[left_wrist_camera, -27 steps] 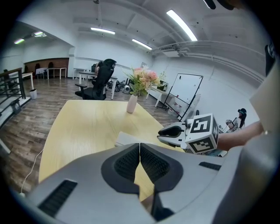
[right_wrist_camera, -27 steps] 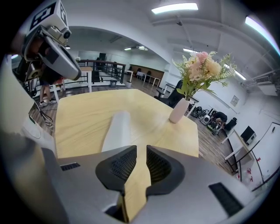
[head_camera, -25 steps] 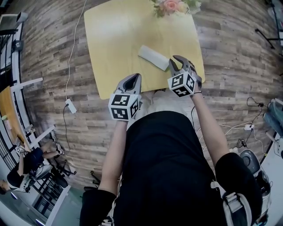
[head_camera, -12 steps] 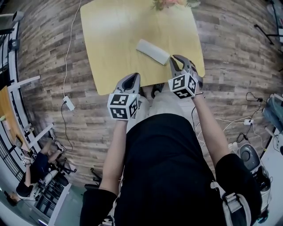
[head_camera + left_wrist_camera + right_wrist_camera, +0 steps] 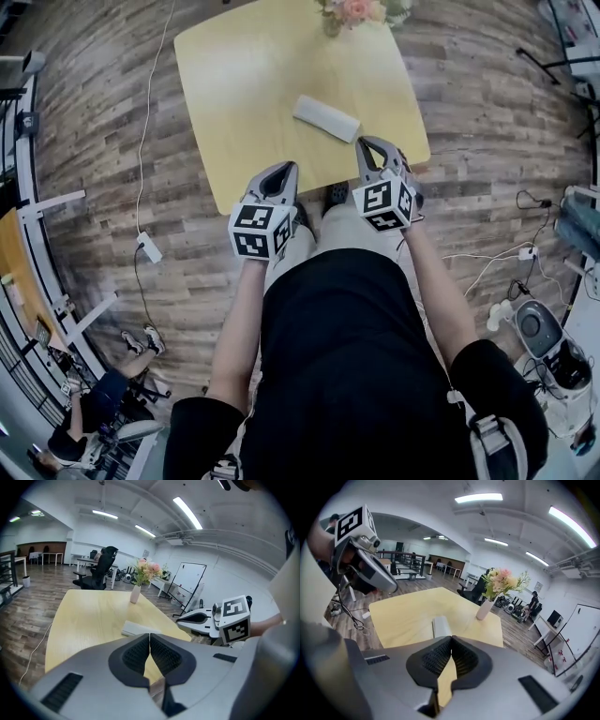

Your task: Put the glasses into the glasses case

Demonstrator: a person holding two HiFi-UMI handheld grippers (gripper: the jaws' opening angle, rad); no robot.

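I have my left gripper [image 5: 279, 169] and right gripper [image 5: 373, 145] side by side at the near edge of the pale yellow wooden table [image 5: 234, 84], each with its jaws pressed together on nothing. The long light grey glasses case [image 5: 326, 118] lies on the table just beyond the right gripper. It looks closed, and I cannot tell what is inside. A white vase of pink flowers [image 5: 485, 607] stands at the far edge.
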